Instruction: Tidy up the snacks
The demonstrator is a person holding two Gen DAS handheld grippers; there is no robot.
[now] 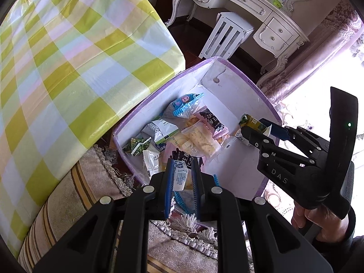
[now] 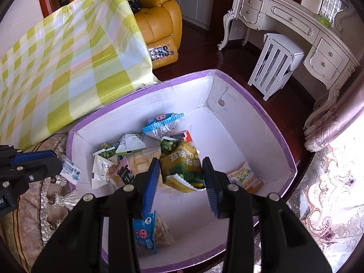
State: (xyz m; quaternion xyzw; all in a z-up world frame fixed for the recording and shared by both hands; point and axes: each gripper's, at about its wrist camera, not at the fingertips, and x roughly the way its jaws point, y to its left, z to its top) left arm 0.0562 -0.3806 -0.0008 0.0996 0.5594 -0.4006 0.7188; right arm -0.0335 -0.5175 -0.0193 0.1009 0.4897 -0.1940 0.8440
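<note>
Pinched between the left gripper's [image 1: 182, 174] pads is a small white-and-blue packet [image 1: 180, 175], held over the near rim of the purple-edged box [image 2: 268, 122]. Between the right gripper's [image 2: 180, 183] part-spread fingers a yellow-green snack bag [image 2: 182, 166] is seen above the box floor; whether the pads press on it cannot be told. Many snacks are already piled inside, so the sorting is judged well advanced, with these two left to drop. Beside the box are a checked cloth [image 1: 68, 68], a fringed rug [image 1: 95, 191] and a white dressing table [image 2: 295, 22].

A checked tablecloth [image 1: 68, 68], white dressing table [image 1: 248, 2], white stool [image 2: 275, 66] and yellow armchair [image 2: 157, 20].
</note>
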